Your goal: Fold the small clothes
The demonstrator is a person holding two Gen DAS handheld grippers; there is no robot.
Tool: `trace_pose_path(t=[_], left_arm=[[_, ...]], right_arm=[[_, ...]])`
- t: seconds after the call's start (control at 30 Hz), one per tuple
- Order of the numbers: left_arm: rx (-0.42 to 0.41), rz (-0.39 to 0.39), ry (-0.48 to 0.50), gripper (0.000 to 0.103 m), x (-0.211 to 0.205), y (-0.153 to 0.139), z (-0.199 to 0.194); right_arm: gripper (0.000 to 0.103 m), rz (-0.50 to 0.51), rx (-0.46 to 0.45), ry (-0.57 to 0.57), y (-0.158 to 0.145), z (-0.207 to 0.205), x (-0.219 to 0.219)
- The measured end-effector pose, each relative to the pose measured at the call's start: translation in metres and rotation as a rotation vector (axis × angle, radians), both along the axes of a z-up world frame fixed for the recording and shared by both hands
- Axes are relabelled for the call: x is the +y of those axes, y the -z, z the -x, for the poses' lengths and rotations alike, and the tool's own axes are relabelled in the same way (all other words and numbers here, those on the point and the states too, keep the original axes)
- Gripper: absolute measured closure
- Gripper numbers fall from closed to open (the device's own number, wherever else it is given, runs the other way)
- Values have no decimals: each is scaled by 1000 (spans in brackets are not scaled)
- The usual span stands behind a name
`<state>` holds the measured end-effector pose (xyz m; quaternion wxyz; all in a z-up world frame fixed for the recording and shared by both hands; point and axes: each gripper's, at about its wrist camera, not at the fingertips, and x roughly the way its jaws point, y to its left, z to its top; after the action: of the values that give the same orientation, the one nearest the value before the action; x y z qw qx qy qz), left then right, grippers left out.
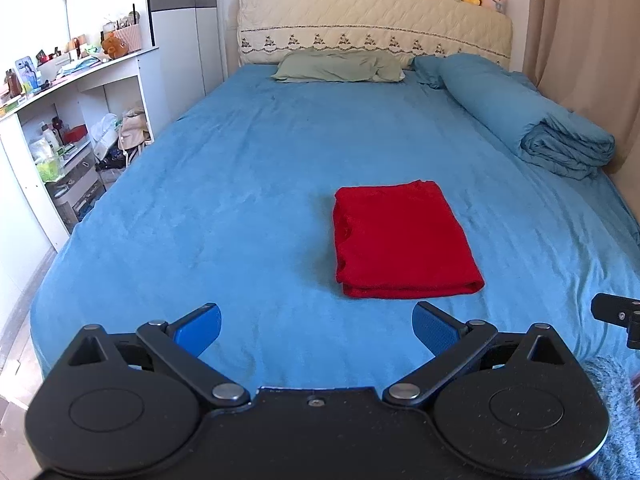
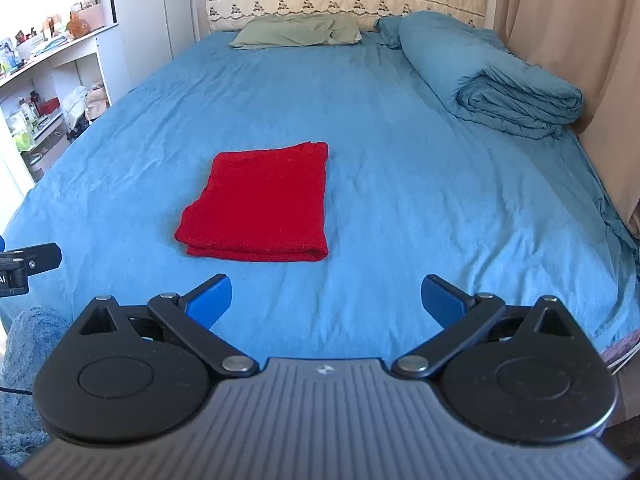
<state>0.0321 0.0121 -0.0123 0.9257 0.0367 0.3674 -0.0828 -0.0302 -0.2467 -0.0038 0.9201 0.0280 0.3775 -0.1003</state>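
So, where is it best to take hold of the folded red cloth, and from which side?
Grip the thick folded edge nearest the camera of the red cloth, coming in low from the front over the blue sheet. There the layers stack together, so one pinch probably holds all.

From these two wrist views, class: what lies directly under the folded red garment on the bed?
The red garment rests on the blue bedsheet, which shows bare all around it. The patch of sheet beneath it is covered, as are the garment's inner folded layers, so anything tucked there cannot be seen.

Both wrist views face the headboard (image 1: pixel 372 20) from the bed's (image 2: pixel 400 160) foot.
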Motion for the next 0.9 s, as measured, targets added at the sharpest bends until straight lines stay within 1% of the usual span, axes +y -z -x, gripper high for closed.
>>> trace_pose_path(t=[0.23,0.43,0.9], left_arm=[[-7,1,-10,0,-5,0,3],[-15,-11,-6,0,-6,-1,5],[-31,-9,-10,0,-4,-6,8]], right_arm=[[0,-1,-4,5,-1,-1,-1],[0,-5,-10,0,-2,0,-1],[0,-9,-10,5,-3,0,-3]])
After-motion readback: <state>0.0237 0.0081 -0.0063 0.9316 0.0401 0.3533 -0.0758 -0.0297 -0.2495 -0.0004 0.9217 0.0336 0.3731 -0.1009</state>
